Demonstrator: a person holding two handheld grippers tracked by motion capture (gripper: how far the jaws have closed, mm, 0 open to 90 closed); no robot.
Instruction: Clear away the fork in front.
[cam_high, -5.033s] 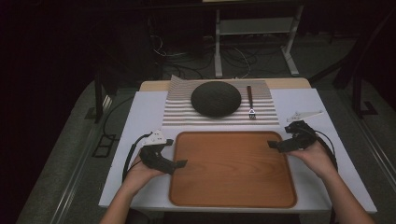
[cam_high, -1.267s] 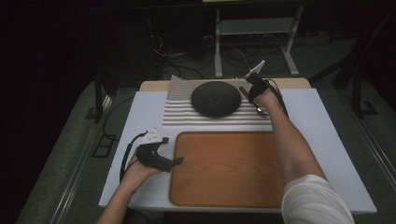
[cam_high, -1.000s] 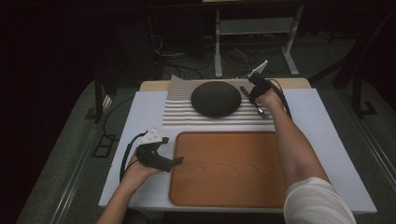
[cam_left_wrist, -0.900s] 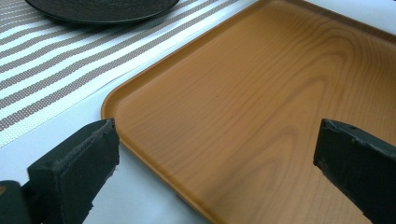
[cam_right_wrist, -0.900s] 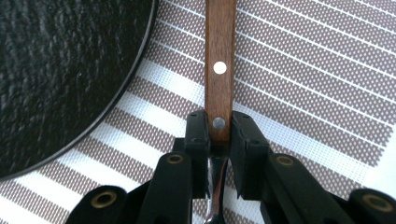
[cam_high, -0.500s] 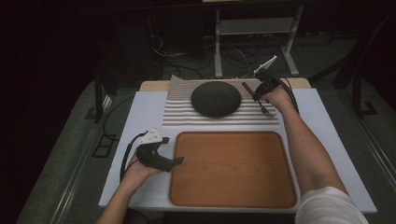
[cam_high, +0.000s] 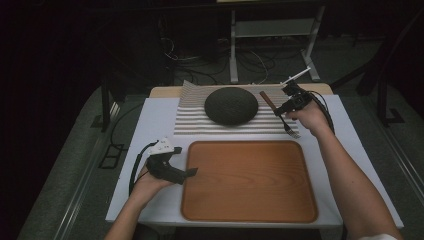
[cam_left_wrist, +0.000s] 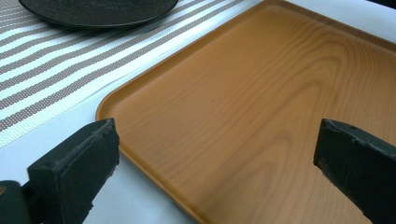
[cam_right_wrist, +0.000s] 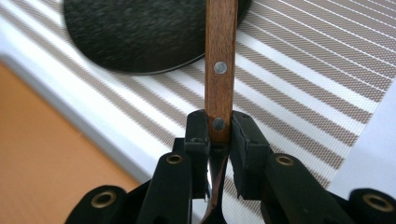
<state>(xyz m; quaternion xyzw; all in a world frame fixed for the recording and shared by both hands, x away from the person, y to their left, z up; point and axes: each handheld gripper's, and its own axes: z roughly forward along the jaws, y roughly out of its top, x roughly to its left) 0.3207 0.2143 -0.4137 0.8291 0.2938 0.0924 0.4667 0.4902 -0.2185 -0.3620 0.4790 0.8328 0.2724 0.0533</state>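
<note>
The fork sits clamped in the right gripper above the right end of the striped placemat, its wooden handle pointing toward the mat's far edge and its metal tines toward the near edge. That handle is a flat brown slat with two steel rivets, pinched at its lower rivet between the black jaws, just right of the dark, matte, round plate. The left gripper rests at the left edge of the smooth wood-grained tray, its jaws wide apart and holding nothing.
</note>
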